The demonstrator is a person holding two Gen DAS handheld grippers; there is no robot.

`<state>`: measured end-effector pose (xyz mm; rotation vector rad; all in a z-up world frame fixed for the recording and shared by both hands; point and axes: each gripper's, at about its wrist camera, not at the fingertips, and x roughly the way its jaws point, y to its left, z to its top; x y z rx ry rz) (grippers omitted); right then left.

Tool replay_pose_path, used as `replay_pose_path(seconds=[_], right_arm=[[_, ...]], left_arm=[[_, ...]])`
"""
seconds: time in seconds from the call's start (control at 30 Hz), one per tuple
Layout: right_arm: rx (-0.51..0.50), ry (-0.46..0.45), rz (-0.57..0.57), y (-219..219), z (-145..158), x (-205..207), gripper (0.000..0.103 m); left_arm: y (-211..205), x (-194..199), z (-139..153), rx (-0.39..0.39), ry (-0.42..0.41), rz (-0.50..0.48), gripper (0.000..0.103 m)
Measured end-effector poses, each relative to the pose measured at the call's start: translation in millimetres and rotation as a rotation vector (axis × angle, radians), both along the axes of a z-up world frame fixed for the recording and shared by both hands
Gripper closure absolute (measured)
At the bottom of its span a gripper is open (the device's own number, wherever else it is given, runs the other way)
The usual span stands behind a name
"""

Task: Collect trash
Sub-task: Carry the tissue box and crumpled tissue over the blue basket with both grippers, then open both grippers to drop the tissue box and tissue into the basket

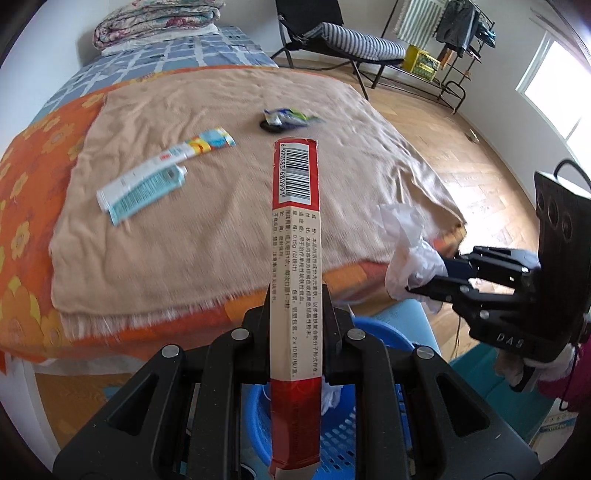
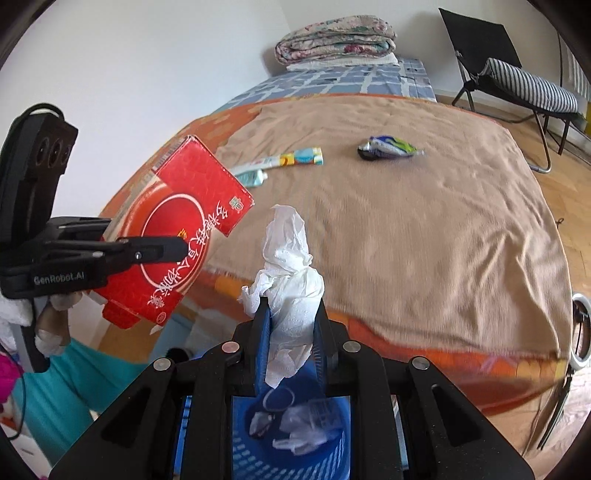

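- Red box point(image 2: 173, 236) was pinched flat between the left gripper point(image 1: 295, 314) fingers, edge-on in the left view with its barcode end pointing out over the bed point(image 1: 29, 236).
- White tissue point(image 2: 291, 280) was clamped in the right gripper point(image 2: 291, 325), the crumpled top sticking up past the fingertips and a loose end hanging below.
- Both grippers hung just off the near edge of the bed, side by side but apart, each showing up in the other's camera.
- Blue basket point(image 2: 295, 454) sat on the floor right under them; it already had some clear plastic and other scraps in it.
- Still on the tan blanket point(image 1: 221, 206): a toothpaste tube point(image 1: 144, 188) touching a long carton point(image 1: 207, 142), plus a blue-green wrapper point(image 1: 290, 117) further back, well apart from those two.
- Couldn't tell what the dark thing under the wrapper was.
- Folded quilt point(image 2: 336, 38) was up at the far end of the bed, folding chair point(image 1: 332, 33) off to the right on the wood floor.
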<state>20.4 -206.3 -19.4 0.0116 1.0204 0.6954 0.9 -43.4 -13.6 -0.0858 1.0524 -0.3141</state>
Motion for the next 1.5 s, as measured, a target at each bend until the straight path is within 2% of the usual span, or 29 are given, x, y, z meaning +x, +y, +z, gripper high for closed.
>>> replay_pose_path(seconds=[0.4,0.77,0.97,1.37,1.43,1.5], right_arm=[[-0.019,0.058,0.015,-12.8,-11.9,-49.1,0.084],[-0.074,0.133,0.04,-11.6,-40.0,-83.1,0.084],[-0.095,0.17,0.047,-11.5,-52.9,-91.4,0.083],[-0.124,0.185,0.047,-9.5,-59.3,-94.1,0.082],[-0.132,0.188,0.043,-9.0,-60.9,-93.9,0.08],[-0.137,0.191,0.038,-9.2,-62.0,-93.4,0.079]], left_arm=[[-11.6,-46.0,-41.8,0.006,0.077,-0.038,0.086],[-31.0,-74.7,-76.8,0.029,0.163,-0.101,0.086],[-38.5,-85.4,-91.6,0.058,0.199,-0.128,0.086],[-46.6,-90.2,-104.6,0.091,0.236,-0.141,0.085],[-46.0,-90.2,-105.5,0.094,0.241,-0.139,0.08],[-44.9,-89.8,-104.9,0.09,0.239,-0.137,0.057]])
